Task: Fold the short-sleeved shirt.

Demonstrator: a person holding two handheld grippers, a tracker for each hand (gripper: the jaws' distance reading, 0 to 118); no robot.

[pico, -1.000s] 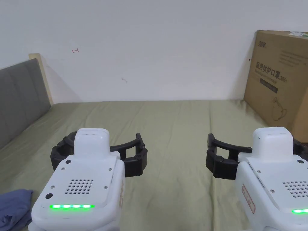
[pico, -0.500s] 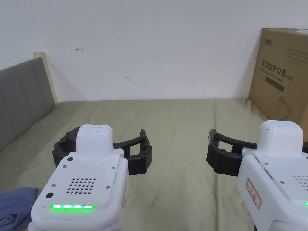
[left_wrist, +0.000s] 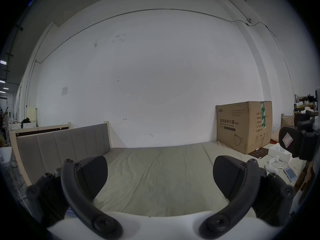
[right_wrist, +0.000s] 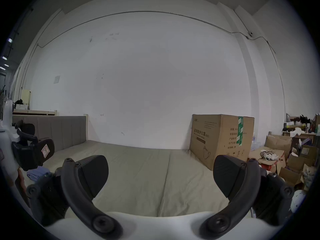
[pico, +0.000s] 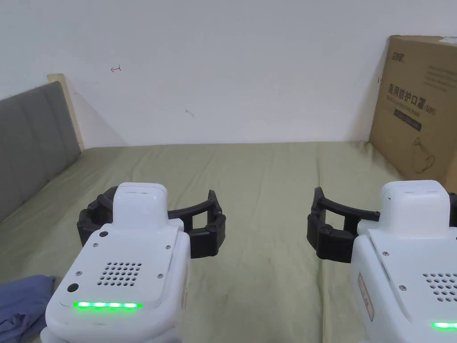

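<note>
A crumpled blue shirt [pico: 20, 303] lies on the olive bed sheet at the near left; it also shows in the right gripper view [right_wrist: 37, 172], low on the left. My left gripper [pico: 151, 219] hovers above the sheet to the right of the shirt, open and holding nothing [left_wrist: 160, 172]. My right gripper [pico: 388, 214] hovers level with it farther right, also open and holding nothing [right_wrist: 160, 172]. Each gripper view shows the other gripper at its edge: the right gripper [left_wrist: 297, 143] and the left gripper [right_wrist: 31, 150].
The bed sheet [pico: 263, 187] stretches to a white wall. A grey padded headboard [pico: 31, 143] bounds the left side. A large cardboard box [pico: 419, 107] stands on the far right of the bed. Small items and a phone [left_wrist: 290, 173] lie beside the box.
The head camera has shifted slightly, so the box sits a little farther right in the picture. Both grippers stay open at about the same place above the sheet.
</note>
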